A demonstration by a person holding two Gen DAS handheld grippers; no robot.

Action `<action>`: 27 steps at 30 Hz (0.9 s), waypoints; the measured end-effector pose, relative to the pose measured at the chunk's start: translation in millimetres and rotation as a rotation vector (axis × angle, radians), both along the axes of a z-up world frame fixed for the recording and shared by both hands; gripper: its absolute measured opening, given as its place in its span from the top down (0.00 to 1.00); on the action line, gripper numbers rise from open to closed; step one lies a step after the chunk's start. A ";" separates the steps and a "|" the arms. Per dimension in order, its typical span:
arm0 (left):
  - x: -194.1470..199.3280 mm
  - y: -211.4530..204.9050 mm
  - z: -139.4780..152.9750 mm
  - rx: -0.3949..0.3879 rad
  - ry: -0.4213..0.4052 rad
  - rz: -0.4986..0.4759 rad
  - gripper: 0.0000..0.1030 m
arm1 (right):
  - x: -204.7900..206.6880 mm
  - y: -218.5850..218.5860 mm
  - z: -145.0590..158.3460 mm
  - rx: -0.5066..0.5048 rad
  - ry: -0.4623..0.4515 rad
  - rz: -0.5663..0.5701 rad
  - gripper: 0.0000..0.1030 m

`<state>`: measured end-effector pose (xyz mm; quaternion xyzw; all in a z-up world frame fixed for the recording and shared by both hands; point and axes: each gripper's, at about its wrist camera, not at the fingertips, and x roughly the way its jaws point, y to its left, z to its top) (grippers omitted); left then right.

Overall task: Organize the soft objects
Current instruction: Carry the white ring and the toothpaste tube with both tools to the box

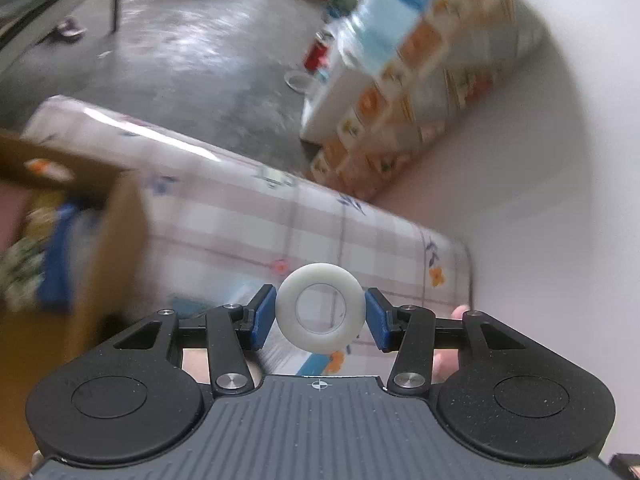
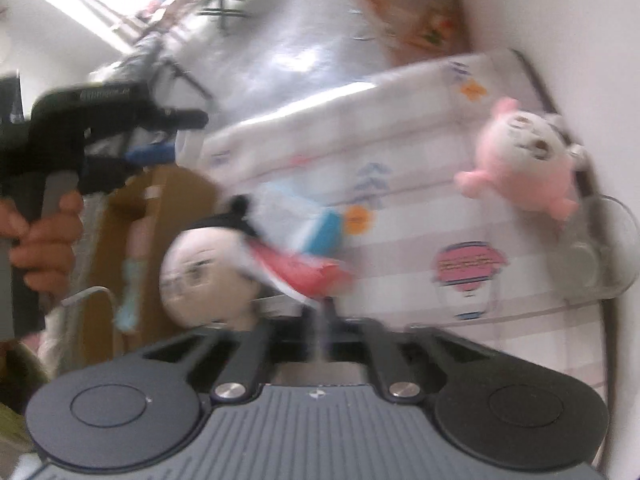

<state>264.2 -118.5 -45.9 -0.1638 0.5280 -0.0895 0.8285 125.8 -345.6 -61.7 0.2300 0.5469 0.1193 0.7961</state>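
While your left gripper (image 1: pixel 320 317) pinches the white ring (image 1: pixel 321 307) between its blue pads (image 1: pixel 264 317), you are carrying it above the surface (image 1: pixel 240 216) with the checked cloth, with the cardboard box (image 1: pixel 116 248) off to its left. The ring sits upright and square between the pads, gripped at both sides, so the hold looks sound.

Your right gripper (image 2: pixel 326 308) is harder to read — the view is smeared, and the fingers look drawn in on a red-and-white strip of a doll (image 2: pixel 208 272) with a pale face and black hair, which hangs just ahead of the camera. Whether the jaws truly clamp that cloth, you cannot tell for sure. In that same view your left gripper (image 2: pixel 160 136) hangs over the box (image 2: pixel 168 216), so the step in hand seems to be the carry to the box, both hands loaded.

A pink plush (image 2: pixel 524 160) lies on the cloth near the wall, beside a clear container (image 2: pixel 600 252), untouched — work remains.

For the next move, bring the ring over the box's open mouth before you spread the pads; it will likely roll if it lands on its edge outside. Take the doll in after, and low, since it dangles and may catch the box wall.
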 end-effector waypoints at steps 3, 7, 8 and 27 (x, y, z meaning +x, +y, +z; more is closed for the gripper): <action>-30.1 44.2 29.3 -0.039 -0.019 0.080 0.54 | -7.2 25.1 23.1 -0.034 -0.026 0.052 0.99; -68.1 91.4 51.9 -0.047 -0.013 0.150 0.54 | -7.8 47.8 24.9 -0.104 -0.009 0.098 0.98; -75.2 101.6 55.5 -0.049 -0.006 0.165 0.54 | -7.9 53.3 24.4 -0.131 -0.014 0.116 0.96; -174.9 223.0 69.4 0.048 0.082 0.517 0.54 | 82.4 66.3 -102.4 -0.475 0.050 0.193 0.52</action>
